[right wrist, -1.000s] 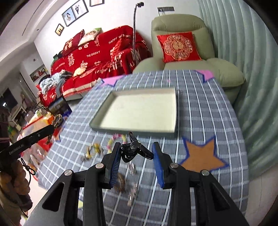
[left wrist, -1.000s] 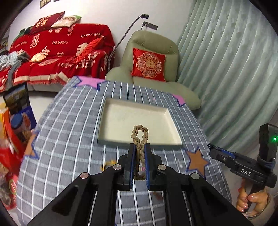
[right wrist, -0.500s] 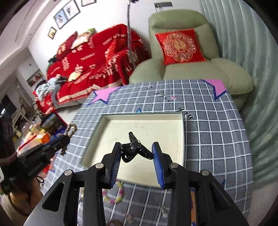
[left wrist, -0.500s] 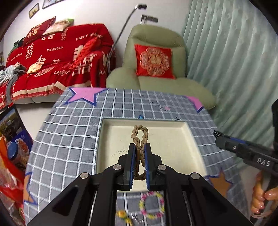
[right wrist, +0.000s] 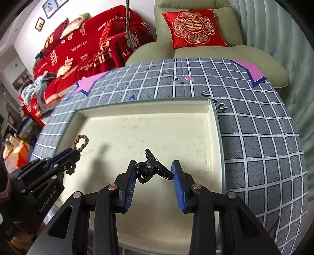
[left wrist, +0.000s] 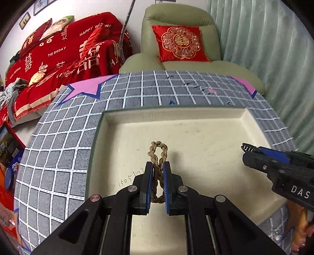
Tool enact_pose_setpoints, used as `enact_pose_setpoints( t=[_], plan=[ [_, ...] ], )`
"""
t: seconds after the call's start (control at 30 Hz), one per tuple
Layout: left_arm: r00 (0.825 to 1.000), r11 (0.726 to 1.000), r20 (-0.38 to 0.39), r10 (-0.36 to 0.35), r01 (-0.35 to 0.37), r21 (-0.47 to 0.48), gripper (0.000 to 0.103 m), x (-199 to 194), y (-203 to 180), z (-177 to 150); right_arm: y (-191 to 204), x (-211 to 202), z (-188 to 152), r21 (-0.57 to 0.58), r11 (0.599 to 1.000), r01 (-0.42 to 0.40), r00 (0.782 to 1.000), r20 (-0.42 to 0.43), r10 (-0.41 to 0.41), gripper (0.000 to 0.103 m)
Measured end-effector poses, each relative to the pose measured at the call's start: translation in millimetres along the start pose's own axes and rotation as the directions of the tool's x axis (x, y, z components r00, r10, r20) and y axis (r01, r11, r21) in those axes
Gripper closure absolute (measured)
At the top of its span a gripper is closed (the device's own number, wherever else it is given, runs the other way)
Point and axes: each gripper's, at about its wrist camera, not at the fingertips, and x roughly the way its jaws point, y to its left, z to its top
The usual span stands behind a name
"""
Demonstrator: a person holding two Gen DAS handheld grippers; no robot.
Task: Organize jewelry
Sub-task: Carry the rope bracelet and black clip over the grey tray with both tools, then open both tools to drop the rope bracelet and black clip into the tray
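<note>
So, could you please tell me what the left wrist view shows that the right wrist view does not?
Only the left wrist view shows the handwritten marks on the tray floor and the braided bracelet's lower loop between the left gripper's fingers. Only the right wrist view shows the black clip held in the right gripper, plus the framed pictures on the wall. Both show the cream tray, the braided bracelet, the grid tablecloth and the green armchair.

Cream tray, grey white-checked tablecloth, brownish, perhaps bronze, chain.
</note>
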Motion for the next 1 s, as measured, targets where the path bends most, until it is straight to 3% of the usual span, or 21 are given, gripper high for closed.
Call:
enact_pose_setpoints(
  t=[0.47,0.57,0.6,0.87,0.93,0.97,1.0],
  plan=[
    [0.997,0.996,-0.021,0.073,-0.072,0.057,0.083,20.0,-10.5,-11.2,0.7,23.4,-11.3,-0.034,0.998,0.053,0.999,-0.013,-0.053,0.063],
    [0.996,0.995,-0.024,0.084,-0.082,0.059,0.083,20.4,-12.4,-10.1,3.9,23.0,-13.0,-0.045,0.997,0.056,0.998,-0.014,-0.057,0.055],
    [0.996,0.995,-0.025,0.085,-0.084,0.053,0.083,20.2,-11.5,-10.1,4.2,22.2,-13.2,-0.041,0.998,0.05,0.999,-0.015,-0.05,0.047],
    [0.997,0.997,-0.006,0.081,-0.081,0.004,0.082,6.3,-2.4,-9.0,-10.0,4.2,-8.2,0.059,0.997,-0.052,0.999,0.014,0.051,0.04],
    [0.997,0.997,0.005,0.075,-0.075,-0.009,0.039,0.4,0.0,-7.3,-16.2,-5.5,-5.3,0.096,0.992,-0.085,0.996,0.035,0.082,0.037],
    [0.996,0.996,0.024,0.083,-0.082,-0.027,0.0,-4.3,1.6,-6.9,-19.0,-11.5,-4.2,0.11,0.989,-0.1,0.994,0.048,0.095,0.037],
    [0.993,0.994,0.057,0.1,-0.098,-0.042,0.0,-11.0,3.4,-7.6,-20.2,-16.5,-3.1,0.115,0.988,-0.105,0.993,0.056,0.1,0.037]
  ],
)
